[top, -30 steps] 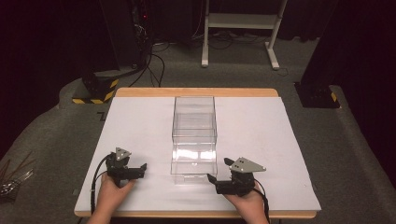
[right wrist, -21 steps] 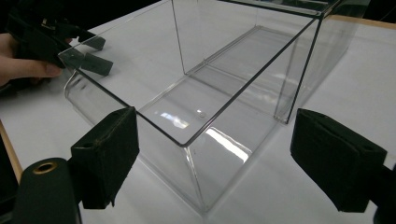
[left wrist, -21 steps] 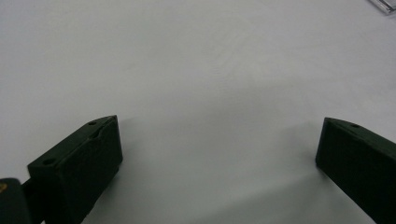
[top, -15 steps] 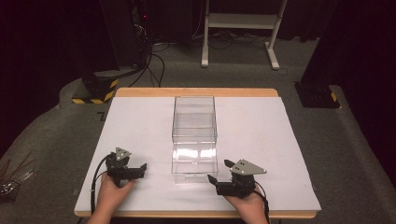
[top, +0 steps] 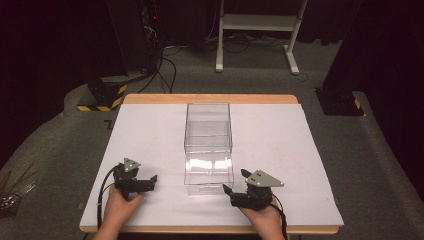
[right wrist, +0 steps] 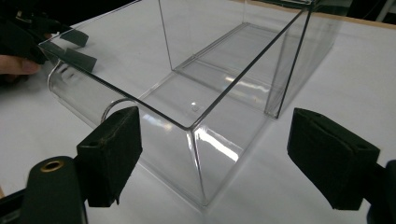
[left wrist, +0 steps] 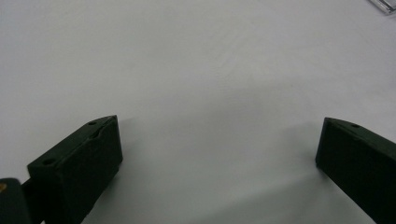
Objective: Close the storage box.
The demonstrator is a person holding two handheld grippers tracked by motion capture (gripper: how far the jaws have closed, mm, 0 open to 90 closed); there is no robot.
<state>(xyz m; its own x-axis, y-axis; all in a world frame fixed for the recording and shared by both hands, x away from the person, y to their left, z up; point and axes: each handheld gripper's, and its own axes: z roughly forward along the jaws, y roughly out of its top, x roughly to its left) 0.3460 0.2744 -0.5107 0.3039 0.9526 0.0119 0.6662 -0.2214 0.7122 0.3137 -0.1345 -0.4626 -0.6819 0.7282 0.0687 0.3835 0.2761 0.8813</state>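
1. Nearest the table's front edge, the left gripper (top: pixel 134 181) rests on the white table cover (top: pixel 150 135), held in a hand (top: pixel 119 207). Its jaws stand wide apart and hold nothing; between them the left gripper view has bare white surface.
2. The right gripper (top: pixel 239 188) sits opposite, near the front right, also held in a hand (top: pixel 262 216). Its jaws are spread wide and empty, and they point at the near corner of the clear plastic box (right wrist: pixel 196 100).
3. The clear plastic box (top: pixel 208 147) stands in the middle of the table, between the two grippers and just ahead of them, with its long side running away from the person. It touches neither gripper.
4. Likely trouble: the walls are thin, smooth and glossy, so a pinch on one wall could slip, or a one-sided lift could tip the box. Pushing the corner with a jaw would probably slide it across the cover.
5. A further risk: the edges are hard to read through the glare, so a jaw might close short of the rim.
6. The box is open-topped, transparent and empty. Its near part looks like a drawer section with rounded lower edges and a small round cut-out in the front wall. The far part is taller and square-edged.
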